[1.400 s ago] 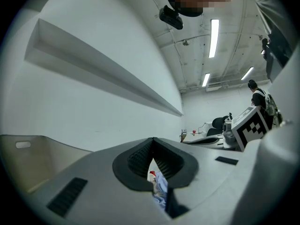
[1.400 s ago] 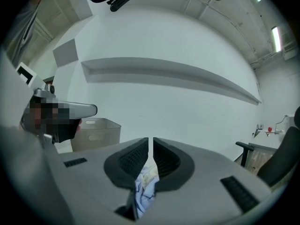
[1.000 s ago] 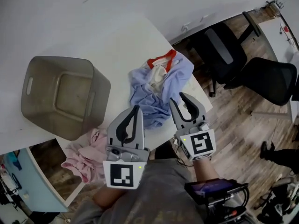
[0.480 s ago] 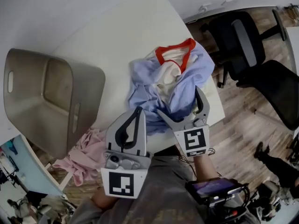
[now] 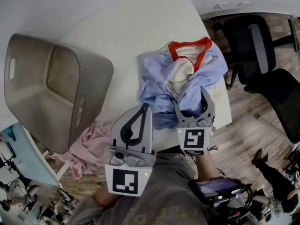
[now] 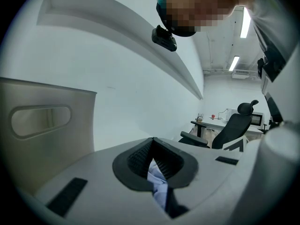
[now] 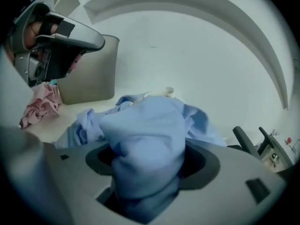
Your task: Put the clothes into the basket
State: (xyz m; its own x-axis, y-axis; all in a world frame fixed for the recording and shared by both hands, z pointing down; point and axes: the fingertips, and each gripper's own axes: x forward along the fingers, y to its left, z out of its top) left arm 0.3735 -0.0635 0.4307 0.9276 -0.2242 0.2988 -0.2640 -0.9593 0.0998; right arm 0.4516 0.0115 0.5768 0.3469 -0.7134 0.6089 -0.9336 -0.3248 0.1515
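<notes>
The right gripper (image 5: 189,98) has dropped onto the blue shirt (image 5: 157,81), and its jaws, spread wide a moment ago, have just been closing and now pinch a thick fold. The left gripper (image 5: 144,108), lower too, has its jaws pressed together at the shirt's 8 o'clock edge, seemingly holding nothing. So 1 garment looks gripped but not lifted. The basket (image 5: 96,86) at its 9 o'clock shows nothing inside, and a pink garment (image 5: 86,146) hangs off the table (image 5: 126,27) at 7 o'clock.
</notes>
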